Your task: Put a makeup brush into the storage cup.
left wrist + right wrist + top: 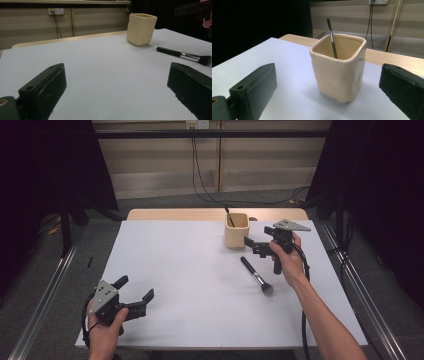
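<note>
A: Start nearest the person; the left gripper (134, 301) sits low at the front left of the white table (175, 270), jaws spread wide with nothing between them; its own view looks across bare surface toward the far side.

B: And the thing being worked on?

A: The makeup brush (256, 275) lies flat right of centre, black handle pointing toward the cup (236, 230), bristles toward the person; in the left gripper view the makeup brush (183, 54) lies just beyond the right jaw, apart from it.

B: The right gripper (257, 247)?

A: Raised just right of the cup and beyond the brush's handle end, jaws apart and empty; its view frames the cup (338, 67) squarely between them, with a thin dark brush (331, 37) already leaning inside.

B: So what might go wrong?

A: My guess is that the lying brush goes into the cup next; a flat, slim, round handle may roll or skid out when the jaws close on it; a grip near the bristles would leave the handle swinging; and coming in low could knock the cup, which looks light enough to slide or tip, or jostle the thin brush standing in it.
</note>
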